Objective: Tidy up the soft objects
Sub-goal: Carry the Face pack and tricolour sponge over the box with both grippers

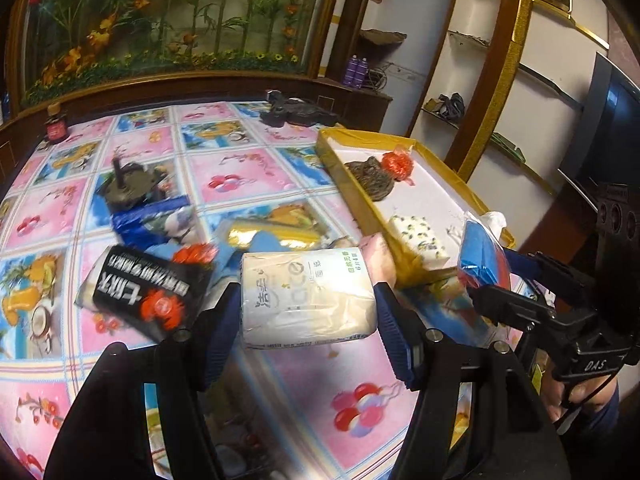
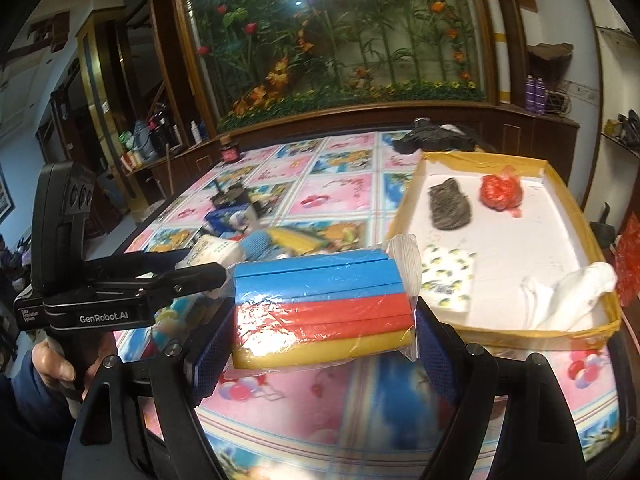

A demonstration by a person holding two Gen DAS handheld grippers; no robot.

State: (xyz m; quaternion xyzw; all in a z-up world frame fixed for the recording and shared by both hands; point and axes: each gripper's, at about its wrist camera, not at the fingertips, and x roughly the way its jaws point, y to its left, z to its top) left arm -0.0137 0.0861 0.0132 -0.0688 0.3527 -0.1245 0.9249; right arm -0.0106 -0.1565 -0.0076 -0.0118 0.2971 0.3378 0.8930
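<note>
On my left, a black crinkly snack packet [image 1: 146, 294] lies on the table [image 1: 248, 184] just beside my left hand-held gripper [image 1: 308, 312], which pinches a cream plastic-wrapped tissue pack [image 1: 306, 300]. My right hand-held gripper [image 2: 324, 320] clamps a bagged stack of blue, red and yellow sponges [image 2: 320, 308] near the front edge of the gold-rimmed white tray [image 2: 576, 332] (its middle floor is open).

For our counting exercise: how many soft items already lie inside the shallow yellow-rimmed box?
4: dark grey knitted piece and red mesh ball at the far end, floral sponge block near left, white cloth near right. None seem hidden.
</note>
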